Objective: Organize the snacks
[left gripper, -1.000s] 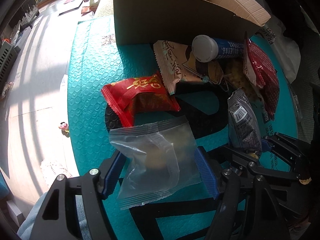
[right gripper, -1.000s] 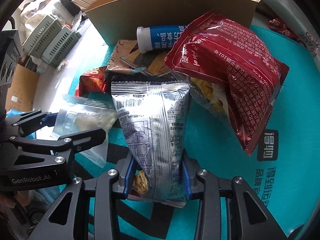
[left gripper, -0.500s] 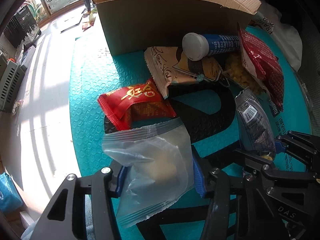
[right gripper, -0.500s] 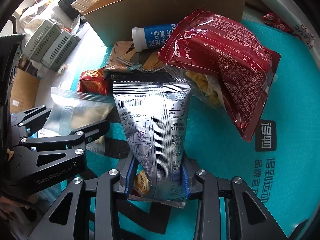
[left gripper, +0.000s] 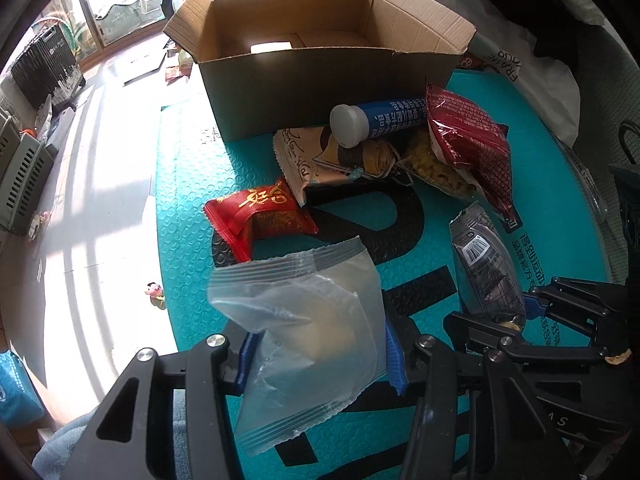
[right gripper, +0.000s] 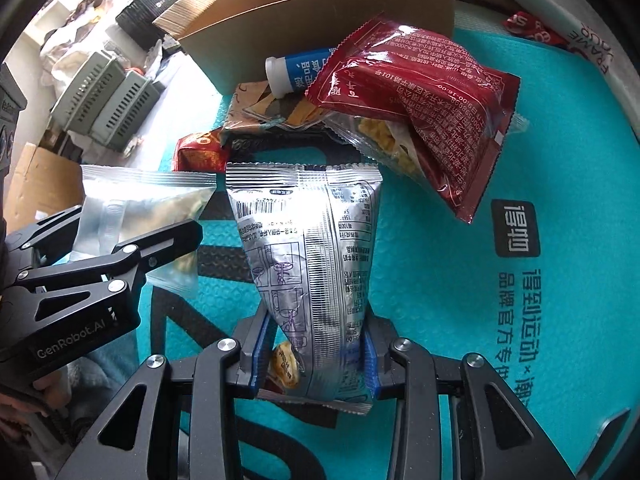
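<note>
Both tools loaded. Left gripper [left gripper: 316,356] is clamped on a frosted clear plastic packet [left gripper: 308,328], right gripper [right gripper: 312,360] is clamped on a silver foil pouch [right gripper: 308,264], long axis pointing up twd the open brown cardboard box [left gripper: 320,80]. Box lies straight ahead of both; left looks a bit nearer, w/ the box floor in its view. Betw. grippers & box: a heap with a red wrapped snack [left gripper: 260,220], a blue tube [left gripper: 380,120] and a dark red bag [right gripper: 420,100]. Box interior is cut off in the right view; the packet's contents are hazy.
</note>
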`<state>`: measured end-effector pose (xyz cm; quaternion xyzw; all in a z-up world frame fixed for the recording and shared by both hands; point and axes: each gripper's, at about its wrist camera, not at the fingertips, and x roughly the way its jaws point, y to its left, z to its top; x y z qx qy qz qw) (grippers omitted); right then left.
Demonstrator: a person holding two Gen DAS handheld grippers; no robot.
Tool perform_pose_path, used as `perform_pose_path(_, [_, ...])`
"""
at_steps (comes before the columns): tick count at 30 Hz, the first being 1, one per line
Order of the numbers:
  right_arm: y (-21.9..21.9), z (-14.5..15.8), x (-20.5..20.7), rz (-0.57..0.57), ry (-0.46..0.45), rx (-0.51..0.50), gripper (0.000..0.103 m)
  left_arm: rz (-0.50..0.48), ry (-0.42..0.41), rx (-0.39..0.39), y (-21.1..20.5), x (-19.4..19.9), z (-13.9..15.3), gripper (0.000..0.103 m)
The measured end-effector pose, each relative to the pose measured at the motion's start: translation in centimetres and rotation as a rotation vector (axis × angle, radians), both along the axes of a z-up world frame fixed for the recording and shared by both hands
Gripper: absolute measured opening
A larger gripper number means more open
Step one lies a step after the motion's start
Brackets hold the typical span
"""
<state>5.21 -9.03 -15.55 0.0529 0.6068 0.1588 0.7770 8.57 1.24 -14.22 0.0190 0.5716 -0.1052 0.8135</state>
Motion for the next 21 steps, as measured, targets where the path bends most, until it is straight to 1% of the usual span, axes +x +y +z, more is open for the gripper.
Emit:
perform_pose_path(11, [-1.6, 3.3, -1.8, 0.01, -0.05, 0.037, 0.036, -0.007, -0.048, -0.038, -0.3, -2.5, 3.9, 0.049])
perform_pose_path(17, [-1.7, 5.6, -1.8, 0.036, -0.09, 0.046, 0.036, 0.006, -0.097, -0.047, 0.0, -2.0, 6.8, 0.049])
perform_pose_path(21, [-1.8, 7.6, -1.3, 0.052, -0.132, 0.052, 0.036, 0.017, -0.138, -0.057, 0.0, -0.9, 9.1, 0.049])
